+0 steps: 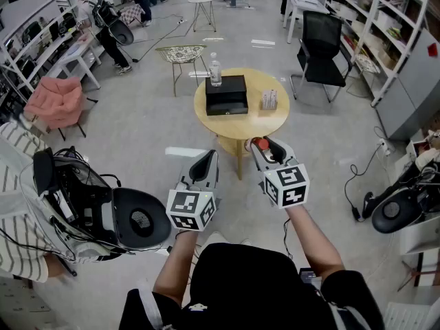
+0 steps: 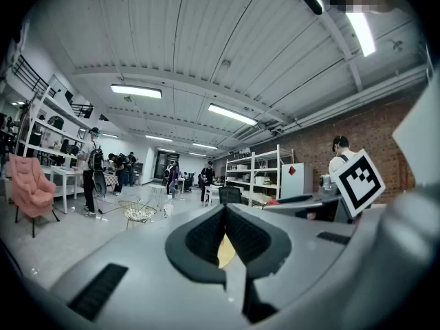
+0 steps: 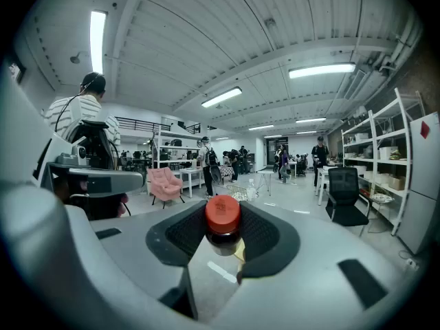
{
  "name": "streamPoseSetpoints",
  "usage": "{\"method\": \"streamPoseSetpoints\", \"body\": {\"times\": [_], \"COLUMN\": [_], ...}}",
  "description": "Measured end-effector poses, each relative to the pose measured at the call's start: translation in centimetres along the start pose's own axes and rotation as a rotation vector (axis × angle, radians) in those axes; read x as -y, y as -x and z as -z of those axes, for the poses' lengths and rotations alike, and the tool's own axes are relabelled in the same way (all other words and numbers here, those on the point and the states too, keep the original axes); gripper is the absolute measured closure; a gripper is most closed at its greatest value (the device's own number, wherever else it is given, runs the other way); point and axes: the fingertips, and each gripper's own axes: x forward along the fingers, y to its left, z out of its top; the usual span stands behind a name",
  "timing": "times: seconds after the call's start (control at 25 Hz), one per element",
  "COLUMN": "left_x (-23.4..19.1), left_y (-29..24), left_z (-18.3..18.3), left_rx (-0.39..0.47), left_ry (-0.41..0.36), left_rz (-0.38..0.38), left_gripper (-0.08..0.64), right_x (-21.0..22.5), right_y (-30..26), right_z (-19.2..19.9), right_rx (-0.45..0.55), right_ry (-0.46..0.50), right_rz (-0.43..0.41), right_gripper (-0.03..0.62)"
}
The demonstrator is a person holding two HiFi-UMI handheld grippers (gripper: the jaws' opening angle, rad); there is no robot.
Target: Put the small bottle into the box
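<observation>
Right tongs [image 3: 223, 238] clamp small bottle [image 3: 223, 216]; head view alone shows box [image 1: 226, 93].

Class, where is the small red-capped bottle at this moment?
The small bottle is clamped in the right hand-held gripper, right of centre in the head view, by the near edge of the round table that carries the black box.

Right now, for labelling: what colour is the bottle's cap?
Red cap on small bottle; right gripper view shows it best.

Left gripper [image 2: 223, 234] closed, right gripper [image 1: 260, 147] around small bottle [image 3: 223, 216]
</observation>
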Motion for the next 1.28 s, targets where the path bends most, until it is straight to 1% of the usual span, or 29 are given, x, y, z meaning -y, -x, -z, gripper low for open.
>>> {"method": "streamPoseSetpoints", "body": {"times": [0.32, 0.56, 0.76, 0.96, 1.12, 1.28], "left_x": [1.1, 1.3, 0.8, 1.0, 0.6, -0.3], "left_y": [1.3, 1.3, 0.4, -1.5, -1.3, -2.4], "left_z": [0.0, 0.0, 0.4, 0.8, 0.6, 0.7], "left_rx": [-0.012, -0.010, -0.013, -0.016, -0.021, -0.025], "left_ry": [0.012, 0.004, 0.004, 0.004, 0.009, 0.012], "left_rz": [-0.005, -0.019, -0.034, -0.037, -0.043, -0.040], "left_gripper": [0.549, 0.548, 0.548, 0.549, 0.548, 0.549], "right_x": [-0.7, -0.6, -0.2, 1.5, 1.1, 1.4], "right_y": [1.4, 1.4, 0.5, -0.4, -0.5, -1.8], "right_z": [0.0, 0.1, 0.2, 0.4, 0.2, 0.3], "right_rx": [-0.007, 0.002, 0.012, 0.008, 0.004, -0.003], "right_ry": [-0.026, -0.022, -0.028, -0.034, -0.032, -0.031], "right_rz": [-0.012, -0.023, -0.037, -0.044, -0.048, -0.048], "right_gripper": [0.453, 0.453, 0.453, 0.453, 0.453, 0.453]}}
